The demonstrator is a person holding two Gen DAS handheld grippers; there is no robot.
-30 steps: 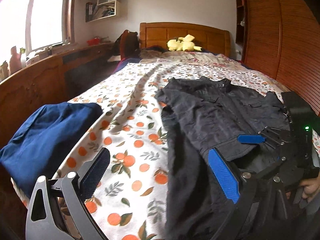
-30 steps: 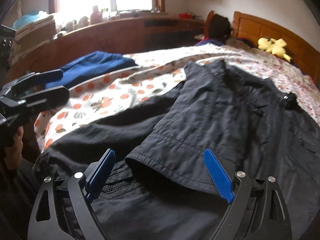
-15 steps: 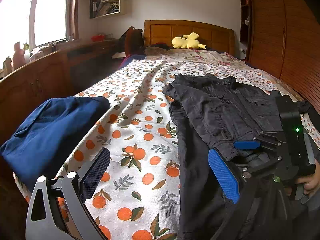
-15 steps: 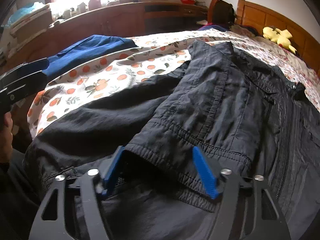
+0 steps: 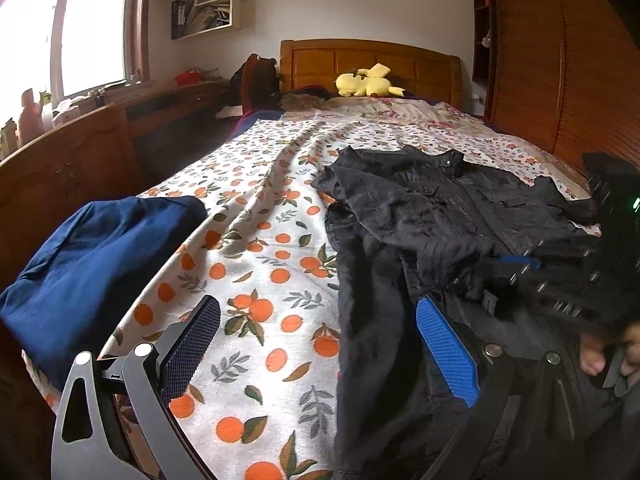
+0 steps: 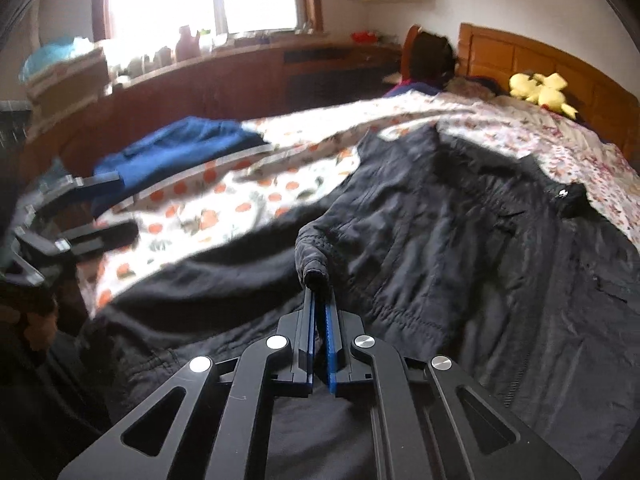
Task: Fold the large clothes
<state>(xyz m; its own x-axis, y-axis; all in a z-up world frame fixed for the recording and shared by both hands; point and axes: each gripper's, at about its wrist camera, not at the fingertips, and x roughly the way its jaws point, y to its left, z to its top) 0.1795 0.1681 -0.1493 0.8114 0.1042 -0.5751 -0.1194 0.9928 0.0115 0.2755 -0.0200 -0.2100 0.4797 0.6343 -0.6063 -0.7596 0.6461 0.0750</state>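
Observation:
A black jacket (image 5: 432, 220) lies spread on the orange-print bedsheet (image 5: 256, 248), collar toward the headboard; it fills the right wrist view (image 6: 460, 240). My right gripper (image 6: 318, 300) is shut on the cuff of the jacket's sleeve (image 6: 316, 252), bunching it up. In the left wrist view the right gripper (image 5: 520, 264) shows at the right edge, blurred. My left gripper (image 5: 316, 340) is open and empty, low over the sheet beside the jacket's left edge; it also shows at the left of the right wrist view (image 6: 80, 208).
A folded blue garment (image 5: 92, 268) lies at the bed's left edge. A yellow plush toy (image 5: 366, 82) sits by the wooden headboard (image 5: 368, 64). A wooden cabinet (image 5: 80, 160) runs along the left under the window. A wooden wardrobe (image 5: 560, 80) stands at the right.
My right gripper has closed from open onto the sleeve cuff and pulled it up. My left gripper stays open, with its view shifted slightly.

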